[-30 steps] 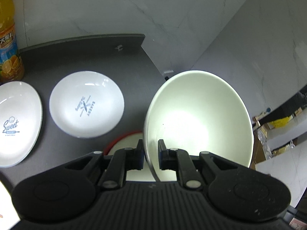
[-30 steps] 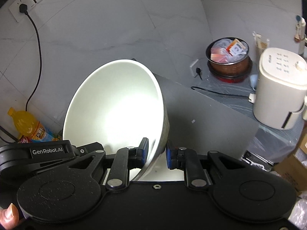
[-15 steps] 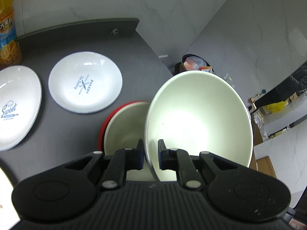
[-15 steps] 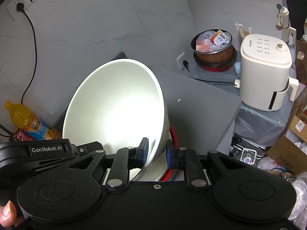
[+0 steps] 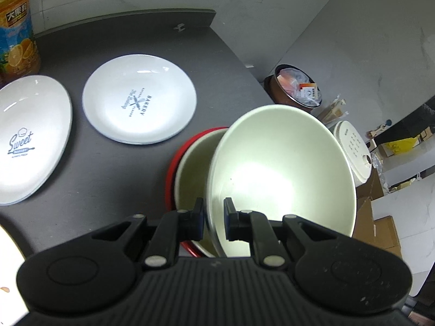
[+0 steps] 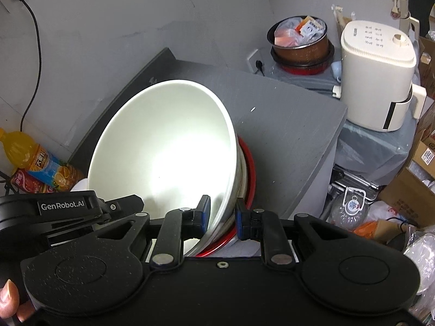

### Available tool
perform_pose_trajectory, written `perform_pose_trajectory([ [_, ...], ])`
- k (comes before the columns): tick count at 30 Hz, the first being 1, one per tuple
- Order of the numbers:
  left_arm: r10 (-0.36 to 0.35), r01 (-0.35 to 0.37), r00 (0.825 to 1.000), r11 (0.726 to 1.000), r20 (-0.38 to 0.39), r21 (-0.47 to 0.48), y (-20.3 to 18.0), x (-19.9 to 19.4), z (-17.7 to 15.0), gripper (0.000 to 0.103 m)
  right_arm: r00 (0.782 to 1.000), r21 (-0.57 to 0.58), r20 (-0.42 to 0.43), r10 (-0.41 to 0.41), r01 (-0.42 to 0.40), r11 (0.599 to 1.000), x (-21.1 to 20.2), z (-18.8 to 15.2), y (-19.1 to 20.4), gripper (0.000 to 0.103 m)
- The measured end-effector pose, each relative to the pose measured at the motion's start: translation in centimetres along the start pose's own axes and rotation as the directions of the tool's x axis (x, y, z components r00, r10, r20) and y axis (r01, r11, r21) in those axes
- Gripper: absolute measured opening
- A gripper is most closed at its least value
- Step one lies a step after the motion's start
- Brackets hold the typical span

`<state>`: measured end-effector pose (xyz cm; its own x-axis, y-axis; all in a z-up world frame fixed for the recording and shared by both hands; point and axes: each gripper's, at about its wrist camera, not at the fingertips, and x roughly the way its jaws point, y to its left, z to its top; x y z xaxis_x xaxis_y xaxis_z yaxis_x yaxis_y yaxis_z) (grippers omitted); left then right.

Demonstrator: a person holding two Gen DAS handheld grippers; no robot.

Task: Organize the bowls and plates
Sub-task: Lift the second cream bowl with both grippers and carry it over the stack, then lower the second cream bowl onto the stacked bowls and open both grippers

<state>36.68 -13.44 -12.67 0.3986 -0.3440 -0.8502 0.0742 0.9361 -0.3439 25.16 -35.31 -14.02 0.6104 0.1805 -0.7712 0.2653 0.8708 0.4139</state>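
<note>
Starting at nine o'clock in the left wrist view, the Sweet plate (image 5: pixel 30 141) and the Bakery plate (image 5: pixel 139 99) lie on the dark table (image 5: pixel 108 184). Centre — the left gripper (image 5: pixel 213 217) pinches the white bowl (image 5: pixel 282 179) by its rim, tilted over a red-rimmed bowl (image 5: pixel 190 163). The right gripper (image 6: pixel 222 216) clamps the same bowl's opposite rim — an air fryer (image 6: pixel 378 76) at two o'clock.

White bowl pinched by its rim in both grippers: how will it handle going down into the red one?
The white bowl looks rigid and glazed, so probably slippery under the thin rim pinch of the left gripper and right gripper. It hangs tilted over the red bowl, so it may clink. Likely chippable ceramic.
</note>
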Motion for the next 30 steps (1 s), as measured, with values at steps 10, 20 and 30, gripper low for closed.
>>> perform_pose_trajectory([
  [10, 0.023, -0.023, 1.0, 1.0, -0.008, -0.014, 1.2, 0.4, 1.0, 0.013, 0.997, -0.042, -0.023, -0.072, 0.071, 0.997, 0.8, 1.3, 1.3, 0.02],
  [20, 0.028, -0.028, 1.0, 0.999, 0.008, -0.028, 2.3, 0.0, 1.8, 0.013, 0.996, -0.105, -0.018, -0.091, 0.089, 0.991, 0.6, 2.0, 2.2, 0.032],
  [30, 0.024, -0.023, 0.999, 0.999, 0.029, -0.028, 3.1, -1.2, 2.2, 0.017, 0.994, -0.121, 0.001, -0.106, 0.105, 0.987, 1.0, 2.3, 1.2, 0.005],
])
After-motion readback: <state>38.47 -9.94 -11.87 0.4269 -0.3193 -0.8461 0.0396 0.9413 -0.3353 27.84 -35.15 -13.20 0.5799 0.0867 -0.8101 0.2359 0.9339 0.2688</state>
